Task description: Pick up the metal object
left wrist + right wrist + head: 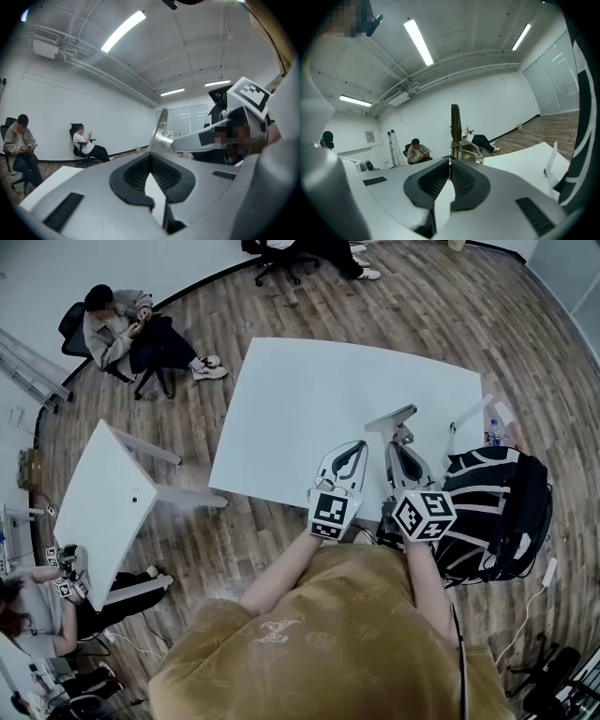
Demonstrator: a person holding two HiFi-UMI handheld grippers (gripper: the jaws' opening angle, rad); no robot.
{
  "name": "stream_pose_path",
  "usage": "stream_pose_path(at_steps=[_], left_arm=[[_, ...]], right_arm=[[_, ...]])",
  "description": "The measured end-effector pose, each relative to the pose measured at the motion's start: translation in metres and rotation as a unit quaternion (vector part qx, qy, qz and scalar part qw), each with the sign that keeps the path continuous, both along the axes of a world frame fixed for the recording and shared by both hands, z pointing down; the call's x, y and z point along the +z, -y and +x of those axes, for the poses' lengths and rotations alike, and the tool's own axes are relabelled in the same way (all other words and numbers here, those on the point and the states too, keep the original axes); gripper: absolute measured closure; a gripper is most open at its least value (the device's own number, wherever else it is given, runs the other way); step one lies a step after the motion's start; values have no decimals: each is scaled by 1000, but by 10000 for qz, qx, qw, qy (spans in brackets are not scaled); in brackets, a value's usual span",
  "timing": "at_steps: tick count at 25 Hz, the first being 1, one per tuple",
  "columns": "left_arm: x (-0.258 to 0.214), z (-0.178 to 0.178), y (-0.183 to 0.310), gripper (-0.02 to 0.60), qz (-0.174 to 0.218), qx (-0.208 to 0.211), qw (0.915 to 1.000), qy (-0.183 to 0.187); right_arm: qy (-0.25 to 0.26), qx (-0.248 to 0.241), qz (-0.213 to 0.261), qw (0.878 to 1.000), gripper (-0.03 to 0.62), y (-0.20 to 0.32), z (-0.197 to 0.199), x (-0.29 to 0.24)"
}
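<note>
Above the desk's near edge, right gripper clamps the metal object, seemingly to carry it; left gripper sits closed, empty.

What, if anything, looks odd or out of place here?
Nothing looks spilled, broken or askew. The metal object is simply clamped in the right hand-held gripper, sticking up over the white table; the left hand-held gripper beside it is shut on nothing.
</note>
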State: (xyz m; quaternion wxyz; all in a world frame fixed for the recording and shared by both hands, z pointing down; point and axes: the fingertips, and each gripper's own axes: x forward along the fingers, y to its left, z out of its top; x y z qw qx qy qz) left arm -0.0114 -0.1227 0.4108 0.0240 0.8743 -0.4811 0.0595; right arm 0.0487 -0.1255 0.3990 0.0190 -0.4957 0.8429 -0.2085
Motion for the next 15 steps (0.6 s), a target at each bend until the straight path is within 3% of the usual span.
stream_pose_path(at_steps=[15], left_arm=[[5, -1, 9, 575, -26, -13, 10000, 51]], right_arm=[[-137, 34, 74, 9999, 582, 8, 2, 3]])
